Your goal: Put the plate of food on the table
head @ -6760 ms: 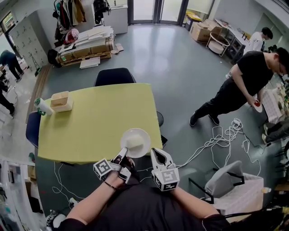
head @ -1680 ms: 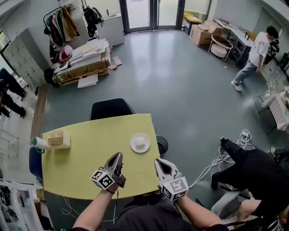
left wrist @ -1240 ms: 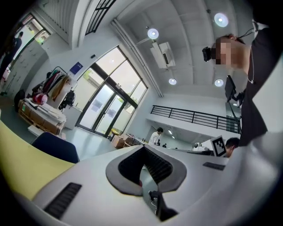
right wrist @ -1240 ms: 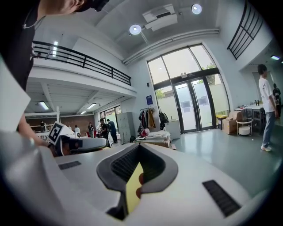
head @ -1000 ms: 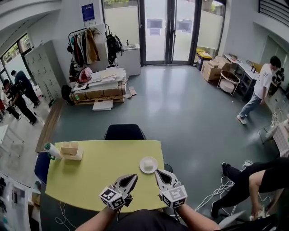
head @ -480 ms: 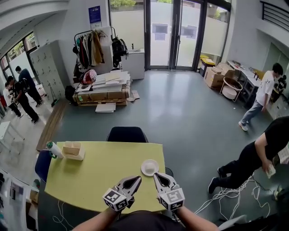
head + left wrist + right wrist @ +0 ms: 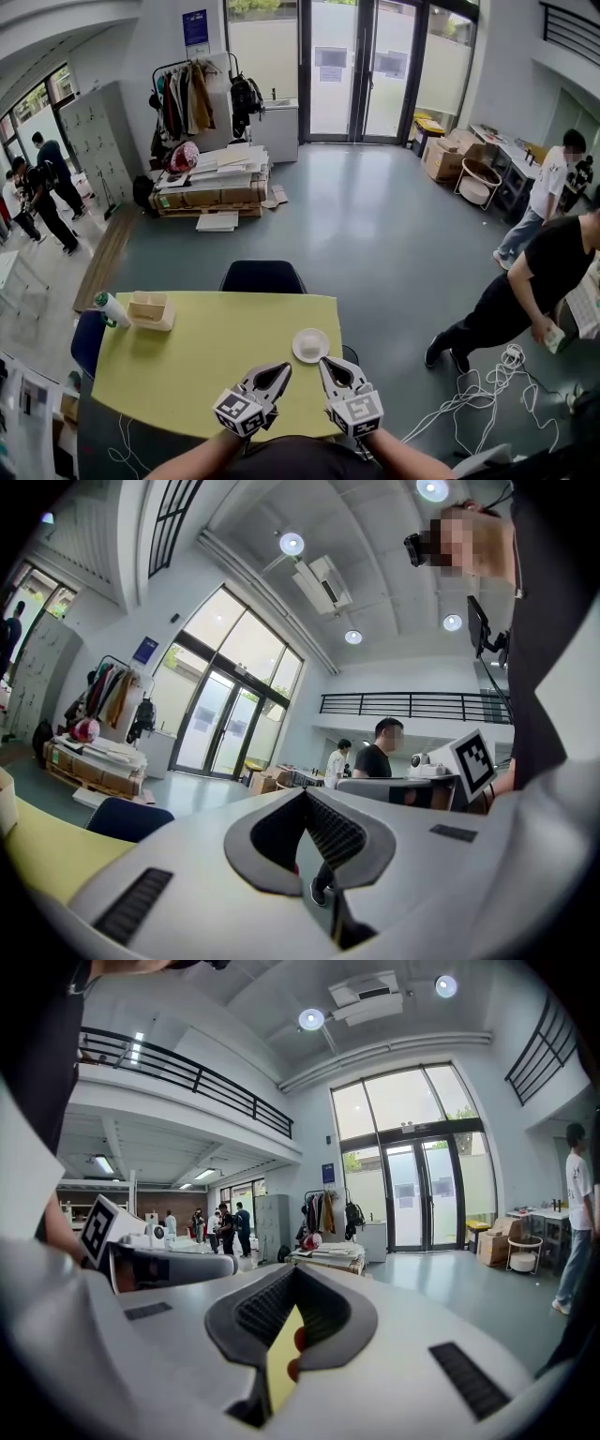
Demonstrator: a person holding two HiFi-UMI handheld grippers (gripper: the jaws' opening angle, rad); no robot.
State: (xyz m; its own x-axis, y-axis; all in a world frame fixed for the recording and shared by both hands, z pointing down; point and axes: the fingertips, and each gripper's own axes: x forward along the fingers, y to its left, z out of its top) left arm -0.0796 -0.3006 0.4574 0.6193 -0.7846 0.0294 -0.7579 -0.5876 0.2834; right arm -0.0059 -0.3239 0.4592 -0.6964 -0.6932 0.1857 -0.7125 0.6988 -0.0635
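Plate (image 7: pixel 299 352) of food (image 7: pixel 310 344) sits on the table (image 7: pixel 206 347) just ahead of my right gripper (image 7: pixel 327 364) (jaws together, empty); left gripper (image 7: pixel 279 370) likewise closed.

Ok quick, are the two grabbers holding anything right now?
Left gripper: closed, holding nothing.
Right gripper: closed, holding nothing.

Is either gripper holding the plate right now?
No, the plate rests on the yellow table, beyond the left gripper and right gripper, touching neither.
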